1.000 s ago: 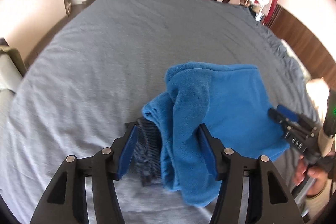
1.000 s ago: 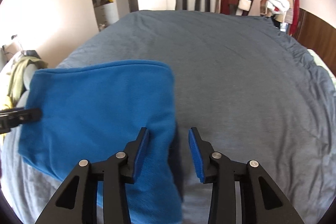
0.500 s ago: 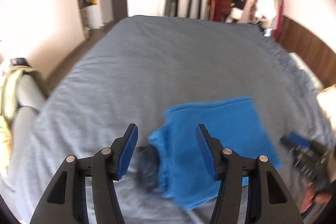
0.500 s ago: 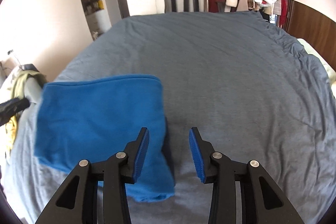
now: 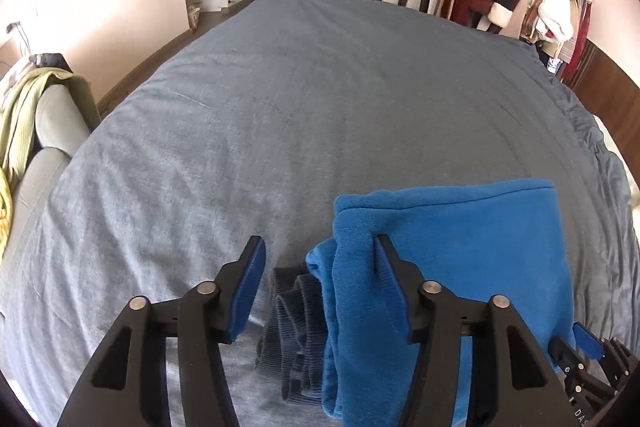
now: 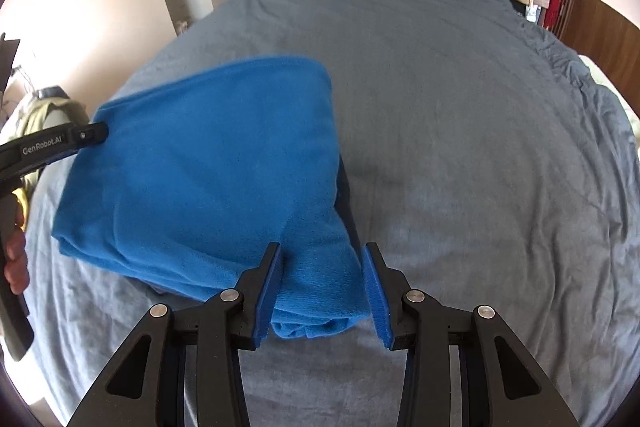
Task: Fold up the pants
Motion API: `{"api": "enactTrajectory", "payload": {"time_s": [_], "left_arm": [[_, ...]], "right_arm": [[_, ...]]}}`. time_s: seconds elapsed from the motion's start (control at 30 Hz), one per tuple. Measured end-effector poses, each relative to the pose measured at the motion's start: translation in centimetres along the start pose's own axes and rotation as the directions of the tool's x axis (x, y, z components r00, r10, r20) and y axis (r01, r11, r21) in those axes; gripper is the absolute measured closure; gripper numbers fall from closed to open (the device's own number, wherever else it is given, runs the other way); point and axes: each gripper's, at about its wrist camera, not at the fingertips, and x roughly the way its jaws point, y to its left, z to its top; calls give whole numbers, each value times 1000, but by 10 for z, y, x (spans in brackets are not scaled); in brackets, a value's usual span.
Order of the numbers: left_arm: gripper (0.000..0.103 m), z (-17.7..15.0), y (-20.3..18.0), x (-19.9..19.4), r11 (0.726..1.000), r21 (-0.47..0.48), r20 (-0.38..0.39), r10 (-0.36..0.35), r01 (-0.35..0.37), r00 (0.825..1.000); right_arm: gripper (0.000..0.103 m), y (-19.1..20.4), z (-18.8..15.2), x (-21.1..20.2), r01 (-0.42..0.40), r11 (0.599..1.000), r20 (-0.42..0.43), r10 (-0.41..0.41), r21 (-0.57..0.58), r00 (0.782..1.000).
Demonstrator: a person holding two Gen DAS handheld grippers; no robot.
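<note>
Pants (image 6: pixel 208 163) are lying folded on the grey bed (image 6: pixel 460 107). Right gripper (image 6: pixel 324 287) is straddling their near corner, jaws part-open, pads possibly not pressing. Left gripper (image 5: pixel 320 283) is opening, one pad touching the bunched edge, nothing gripped.

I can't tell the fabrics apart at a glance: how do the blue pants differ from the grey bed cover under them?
The pants are bright blue; the bed cover is dull grey. The pants are folded into a thick, layered bundle, while the bed cover lies spread out with shallow wrinkles. The pants take up only a small patch near the cameras; the bed cover fills most of both views. Both are soft cloth.
</note>
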Motion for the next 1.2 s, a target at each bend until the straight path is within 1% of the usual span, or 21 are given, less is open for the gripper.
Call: {"api": "enactTrajectory", "payload": {"time_s": [0.13,0.17,0.23,0.37,0.43,0.57,0.7,0.83,0.9,0.93,0.97,1.03,1.1,1.2], "left_arm": [[40,-1,-3,1,1000,28,8,8,-9,1000],[39,0,-3,1,999,33,10,11,-11,1000],[39,2,-5,0,999,44,17,12,-13,1000],[39,3,-8,-8,998,59,29,26,-28,999],[39,1,-10,-13,997,70,38,39,-41,999],[39,-3,-21,-36,988,117,101,88,-100,991],[37,-9,-26,-69,979,127,184,133,-158,974],[32,-21,-29,-104,977,126,241,141,-175,960],[29,-30,-30,-122,981,110,253,125,-157,959],[28,-34,-31,-128,984,103,254,119,-149,960],[27,-39,-32,-134,985,98,255,116,-145,960],[26,-50,-35,-145,985,93,258,116,-144,959],[25,-67,-40,-157,986,89,267,116,-144,957],[21,-89,-49,-170,989,69,280,106,-130,954]], "right_arm": [[62,-4,-2,5,12,1000,-4,-12,-14,1000],[58,-5,-2,5,23,1000,-1,-23,-22,1000],[55,-6,-2,3,46,999,-2,-46,-17,999],[55,-9,-2,-9,97,995,0,-97,-11,995],[55,-10,-1,-13,122,993,-18,-122,-10,992],[55,-17,-8,-25,174,985,-44,-174,2,984],[55,-26,-11,-36,163,986,-35,-162,34,986],[53,-29,-11,-55,137,990,33,-138,38,990],[53,-31,-12,-68,112,993,83,-115,40,990],[50,-34,-12,-74,103,994,105,-107,41,989],[41,-36,-14,-81,94,995,132,-99,41,986],[34,-39,-17,-92,82,996,179,-86,31,980],[33,-43,-23,-104,89,996,237,-89,9,967],[32,-52,-30,-116,79,997,282,-74,-4,957]]}}
